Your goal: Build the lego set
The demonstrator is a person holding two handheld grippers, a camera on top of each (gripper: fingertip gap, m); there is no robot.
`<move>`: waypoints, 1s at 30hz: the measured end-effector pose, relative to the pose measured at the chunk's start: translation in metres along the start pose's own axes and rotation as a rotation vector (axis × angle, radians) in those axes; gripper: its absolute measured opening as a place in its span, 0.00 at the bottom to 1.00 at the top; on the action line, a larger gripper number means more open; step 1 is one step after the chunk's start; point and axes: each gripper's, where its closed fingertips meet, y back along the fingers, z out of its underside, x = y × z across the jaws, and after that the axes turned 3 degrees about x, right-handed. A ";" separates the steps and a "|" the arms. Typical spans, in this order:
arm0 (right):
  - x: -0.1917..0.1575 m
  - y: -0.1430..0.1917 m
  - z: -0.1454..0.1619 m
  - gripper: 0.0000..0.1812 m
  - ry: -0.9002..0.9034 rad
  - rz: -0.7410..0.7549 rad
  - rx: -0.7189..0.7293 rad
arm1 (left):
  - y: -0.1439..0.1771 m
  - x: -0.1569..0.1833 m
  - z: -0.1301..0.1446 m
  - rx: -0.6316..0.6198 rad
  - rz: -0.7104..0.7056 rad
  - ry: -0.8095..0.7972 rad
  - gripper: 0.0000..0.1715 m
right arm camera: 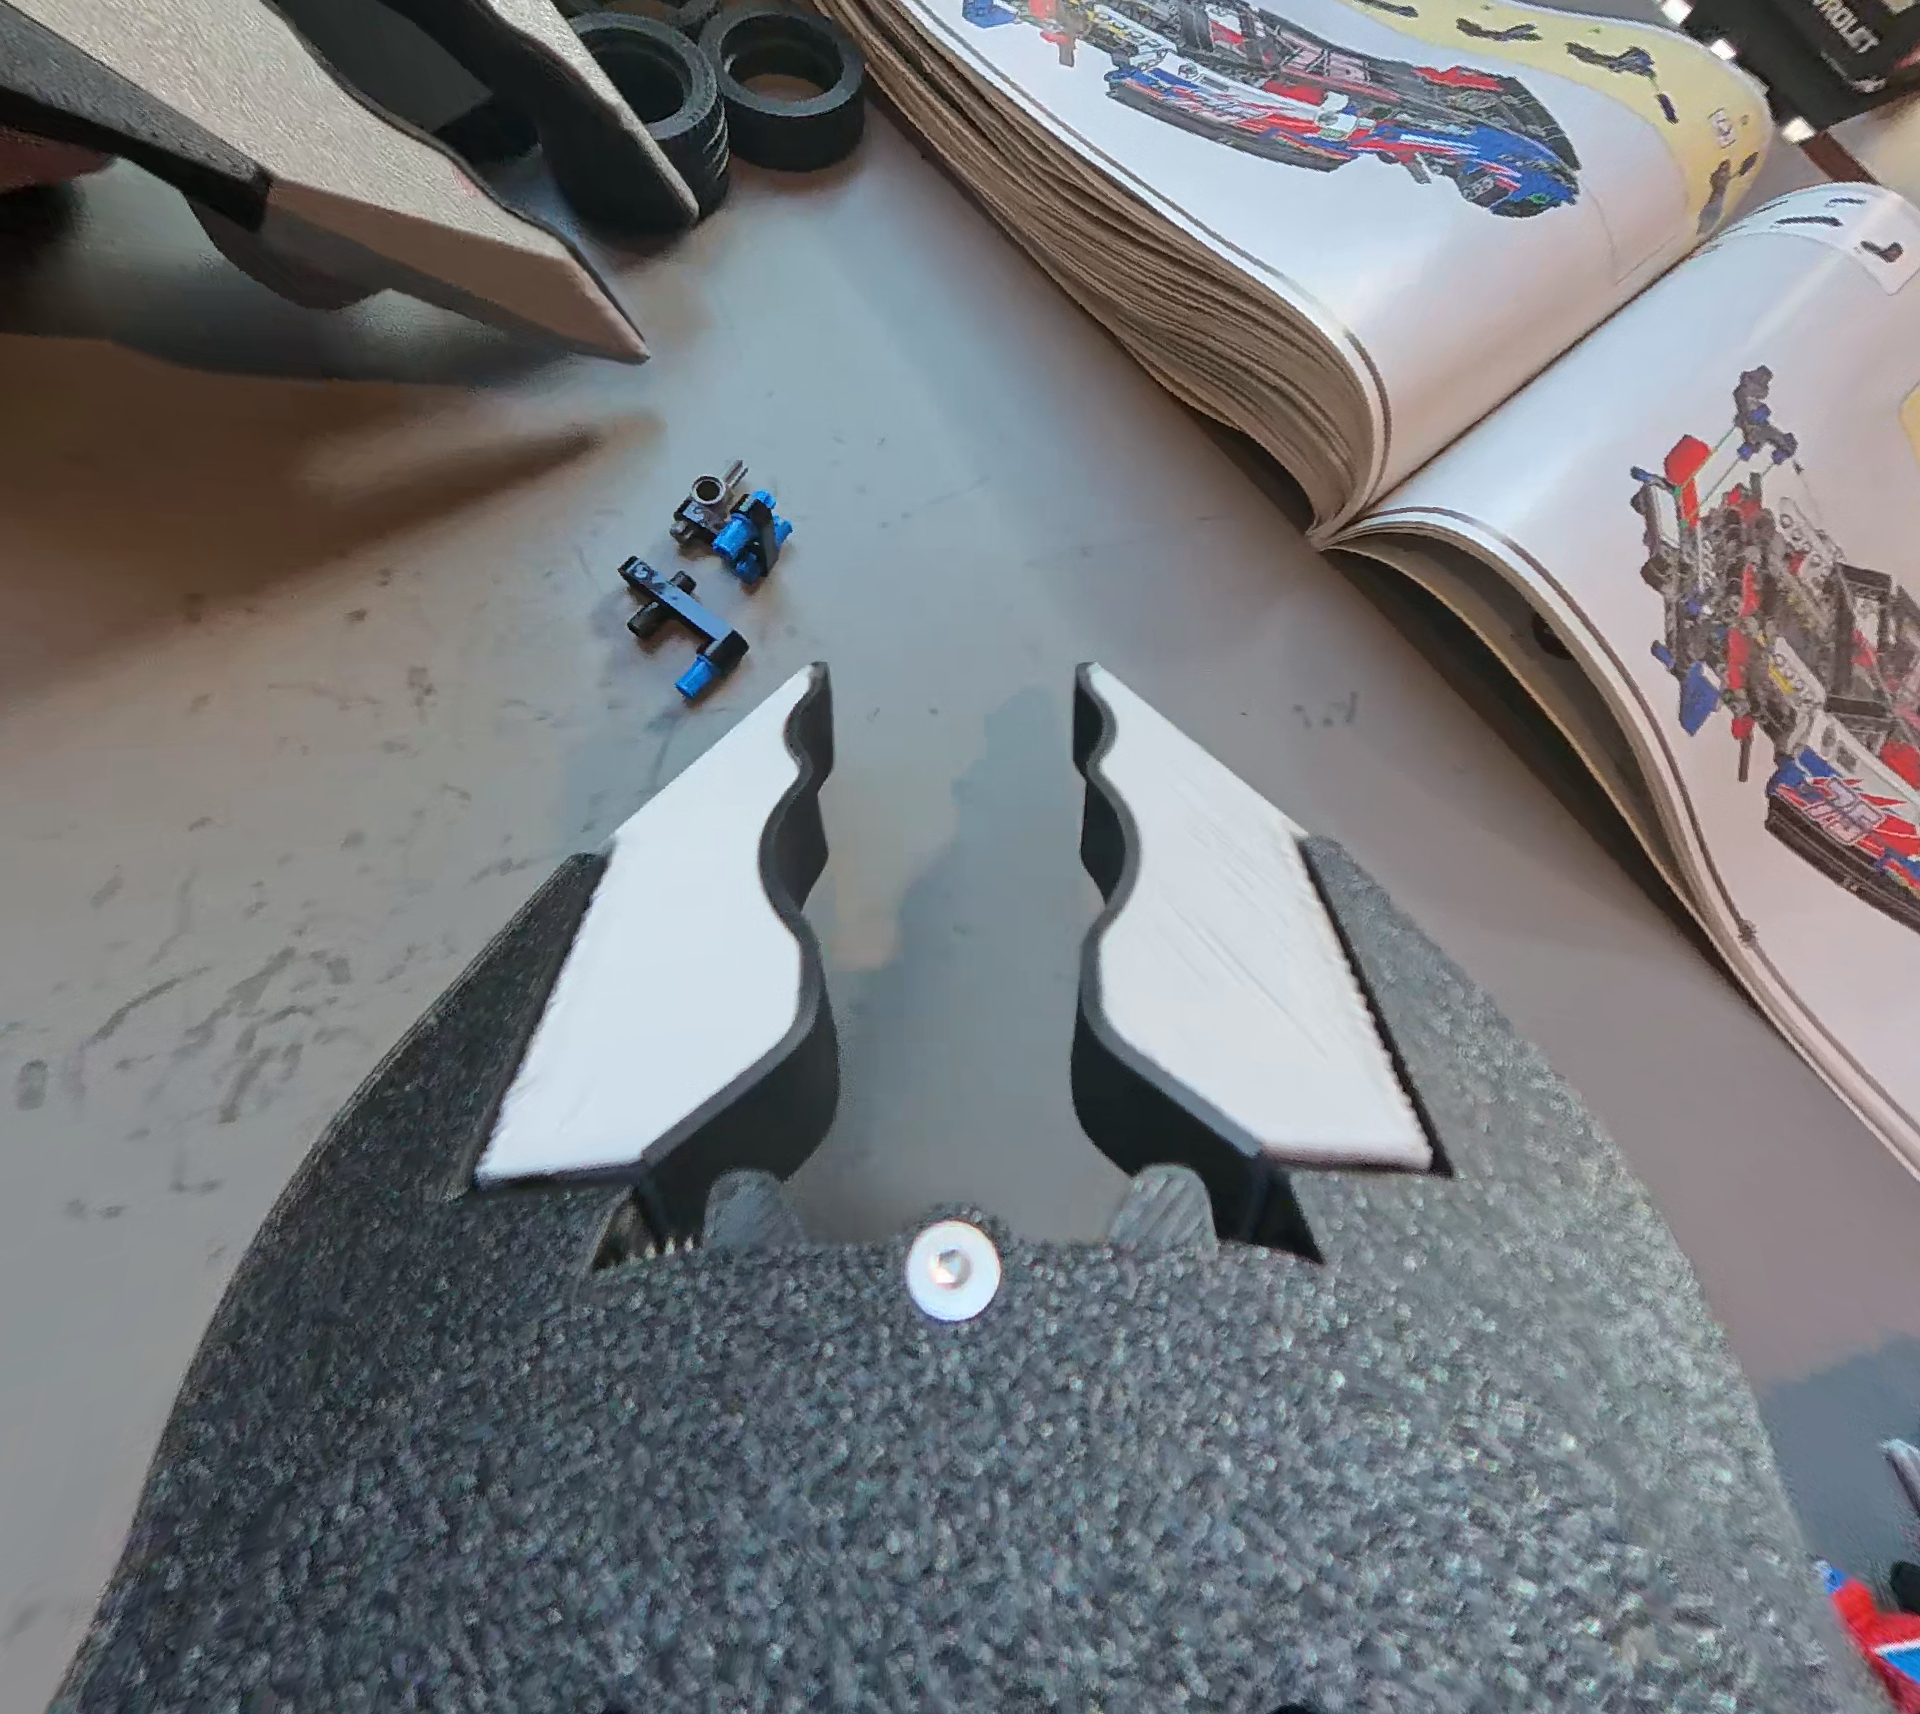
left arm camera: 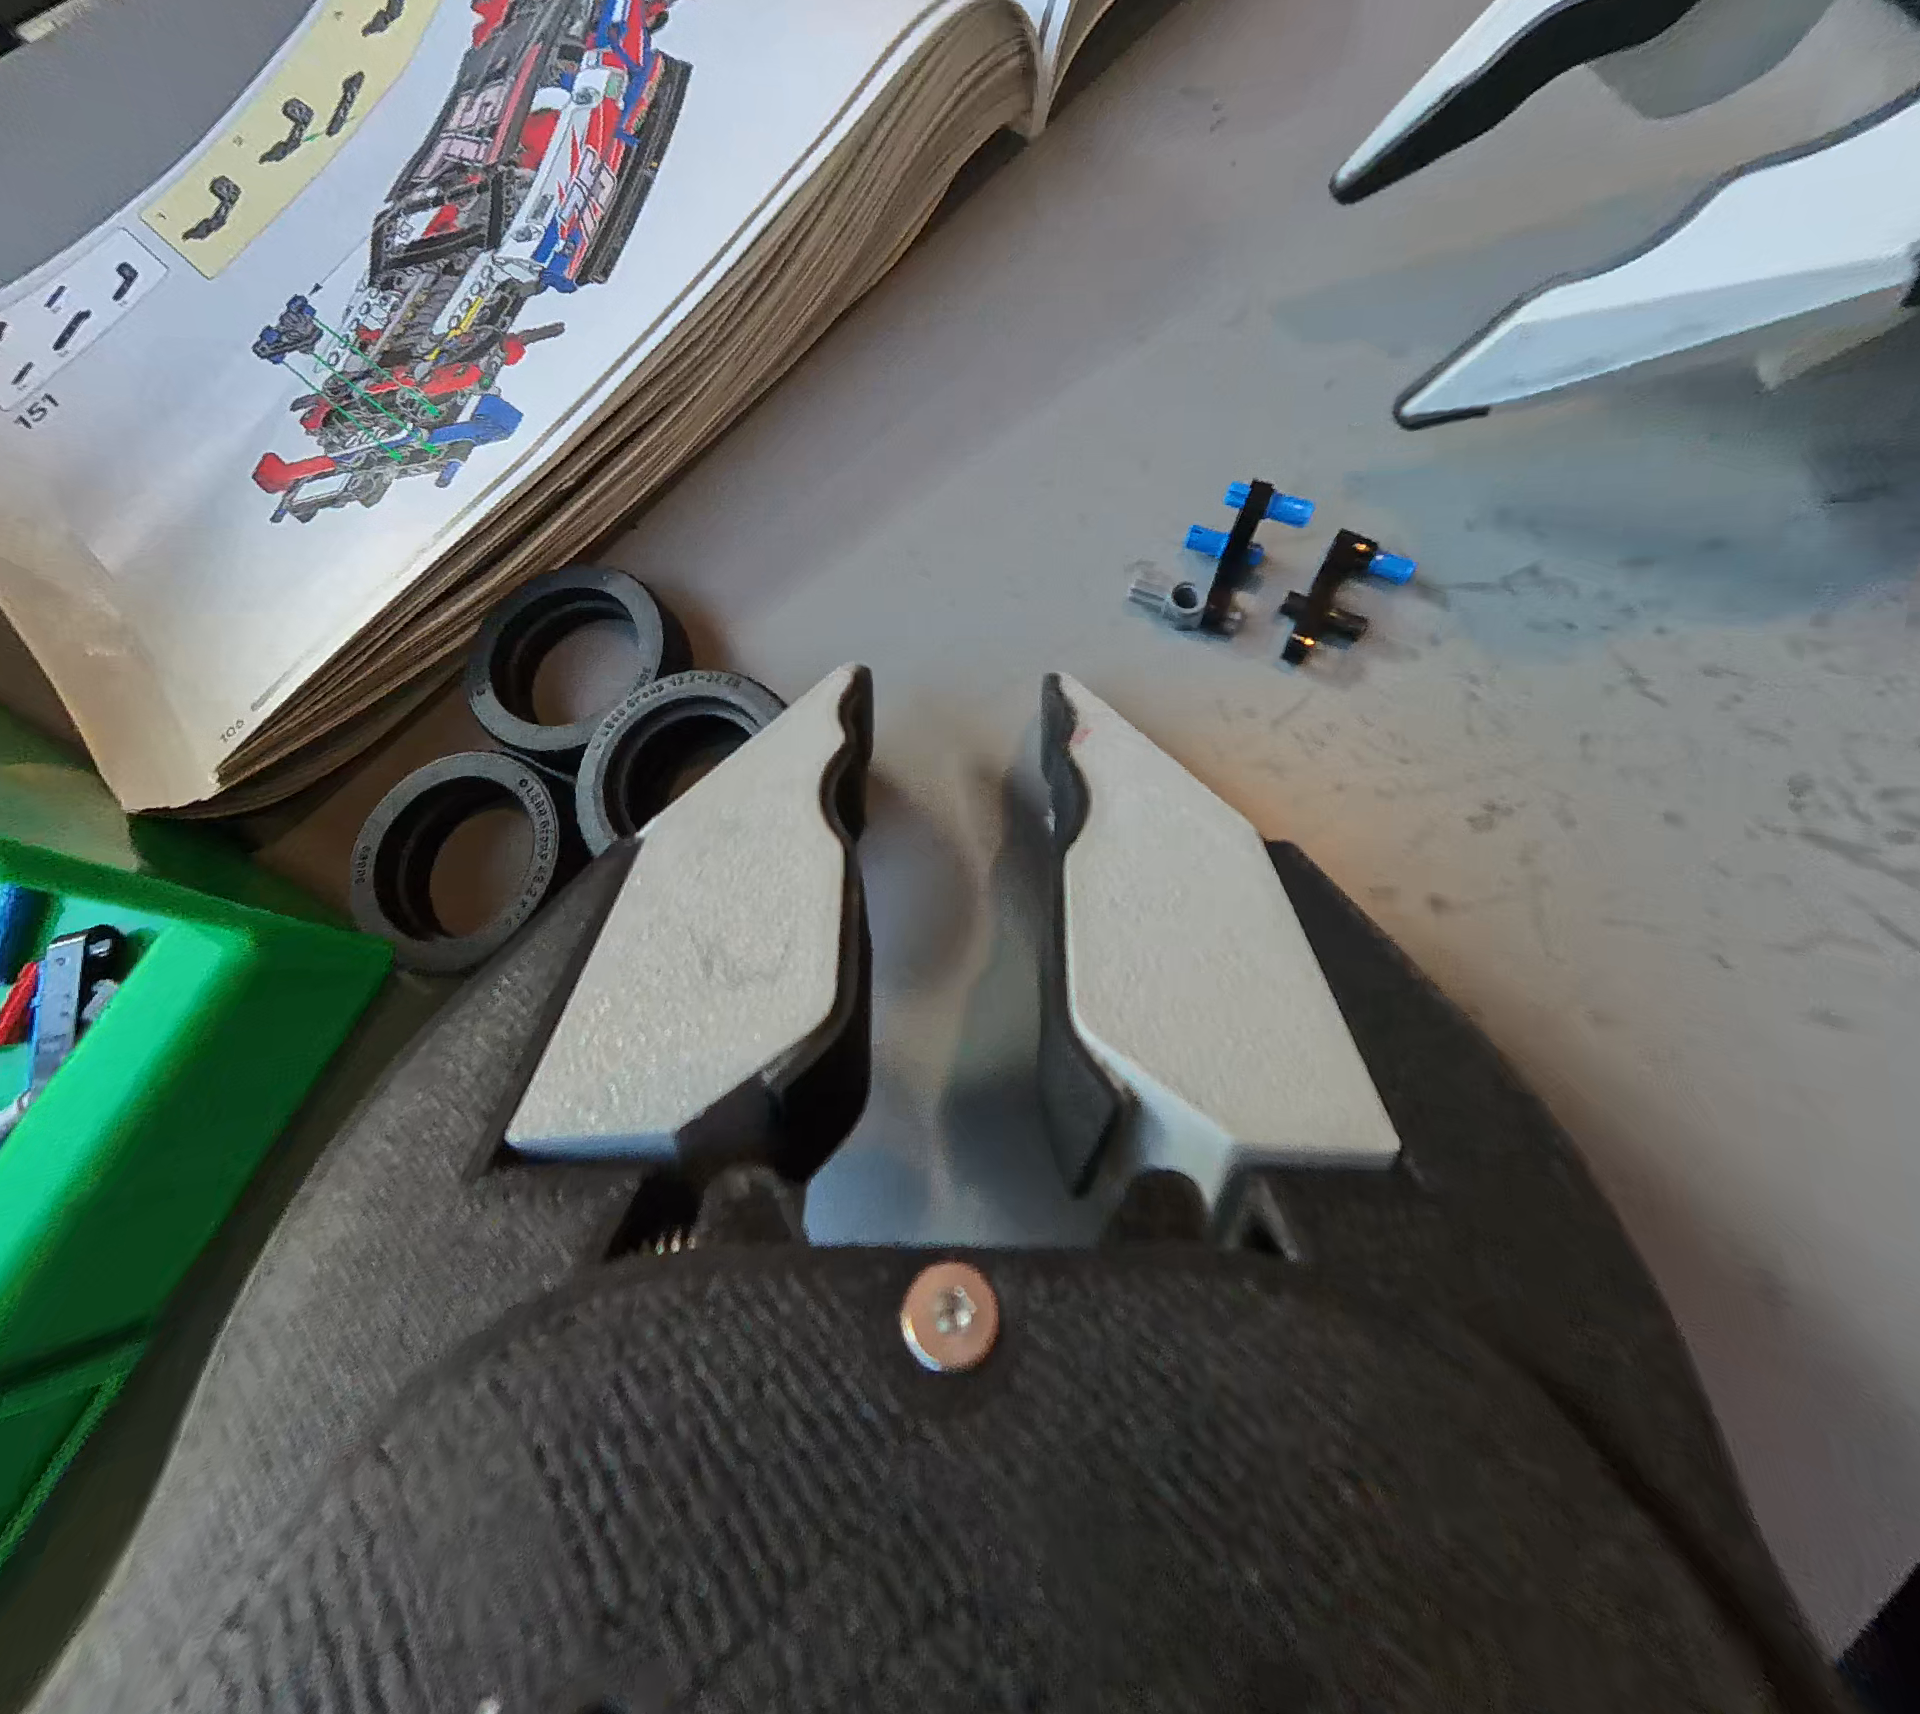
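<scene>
Black-and-blue lego pieces (right arm camera: 707, 584) between empty grippers

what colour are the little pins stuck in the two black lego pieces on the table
Blue pins, on both black pieces. The left wrist view shows them best.

Black beams with blue pins (left arm camera: 1252, 537); black tyres (left arm camera: 566, 662); green bin (left arm camera: 187, 1062); grey scuffed table (left arm camera: 1558, 833); white-fingered right gripper (right arm camera: 951, 688); grey-fingered left gripper (left arm camera: 956, 693).
</scene>
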 end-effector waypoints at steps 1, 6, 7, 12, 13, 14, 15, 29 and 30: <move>0.001 0.000 0.000 0.24 0.009 0.009 0.005 | 0.001 0.001 -0.003 0.022 0.004 0.010 0.18; 0.000 0.001 -0.004 0.26 -0.023 -0.021 0.044 | 0.004 0.004 -0.017 0.101 -0.021 0.028 0.32; -0.003 0.002 -0.004 0.26 -0.028 -0.042 0.053 | 0.004 0.005 -0.018 0.104 -0.010 0.033 0.29; -0.008 0.007 -0.008 0.12 -0.067 -0.129 0.099 | -0.001 0.005 -0.013 0.062 0.053 0.107 0.29; -0.011 0.007 -0.008 0.08 -0.063 -0.153 0.096 | -0.002 0.007 -0.013 0.059 0.063 0.104 0.29; -0.013 0.006 -0.007 0.08 -0.058 -0.159 0.089 | -0.002 0.008 -0.014 0.063 0.067 0.089 0.30; -0.015 0.005 -0.006 0.08 -0.048 -0.166 0.081 | -0.001 0.011 -0.016 0.077 0.070 0.064 0.32; -0.016 0.014 -0.027 0.21 0.009 -0.142 0.208 | 0.035 0.006 -0.036 0.219 0.114 -0.124 0.35; -0.018 0.014 -0.028 0.23 0.011 -0.163 0.201 | 0.033 0.007 -0.032 0.188 0.128 -0.138 0.37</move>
